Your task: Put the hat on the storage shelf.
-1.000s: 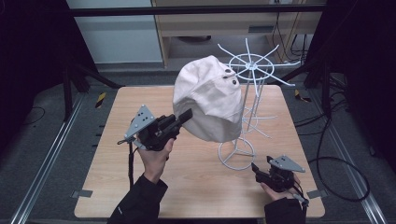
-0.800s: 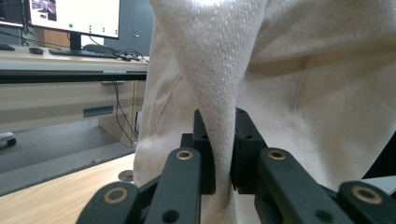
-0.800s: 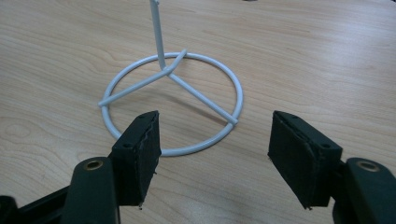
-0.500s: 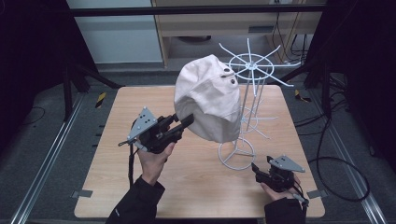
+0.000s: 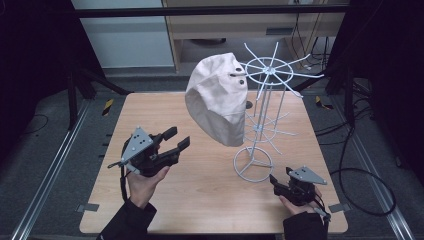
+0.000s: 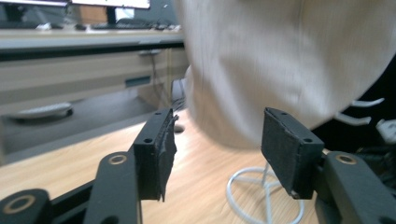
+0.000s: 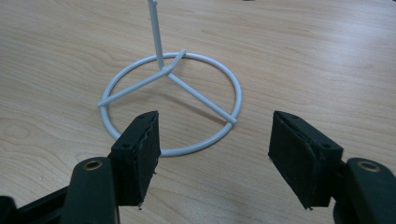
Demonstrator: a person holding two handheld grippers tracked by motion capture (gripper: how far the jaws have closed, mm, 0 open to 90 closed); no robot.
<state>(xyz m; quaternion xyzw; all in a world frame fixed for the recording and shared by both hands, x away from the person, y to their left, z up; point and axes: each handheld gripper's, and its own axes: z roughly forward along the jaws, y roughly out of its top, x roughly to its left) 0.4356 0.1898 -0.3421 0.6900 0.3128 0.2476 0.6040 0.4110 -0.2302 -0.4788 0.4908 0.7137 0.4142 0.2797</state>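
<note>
Cloth is what matters here: one beige bucket hat (image 5: 219,97) hangs on one white wire rack (image 5: 263,112), draped over the rack's upper spokes on the side toward the left hand, its brim drooping well above the wooden table (image 5: 200,200). It looks light, soft and floppy, likely to fold and sag wherever it is pinched, not fragile, and not slippery given the woven fabric; two dark eyelets show near the crown. A sound place to take hold, in my judgement, is the lower brim edge, where the fabric hangs free and a doubled layer would fit between the pads, rather than the rounded crown. The rack itself seems stiff but light and could tip if the hat is tugged sideways. The left gripper (image 5: 177,140) is held clear of the hat, its jaws having just been opening and now spread wide with nothing between them; in the left gripper view the hat's cloth (image 6: 289,65) hangs just beyond the pads (image 6: 156,149). The right gripper (image 5: 276,181) rests low near the rack's ring base (image 7: 170,100), jaws spread apart and empty, the ring lying just ahead of them on the table
</note>
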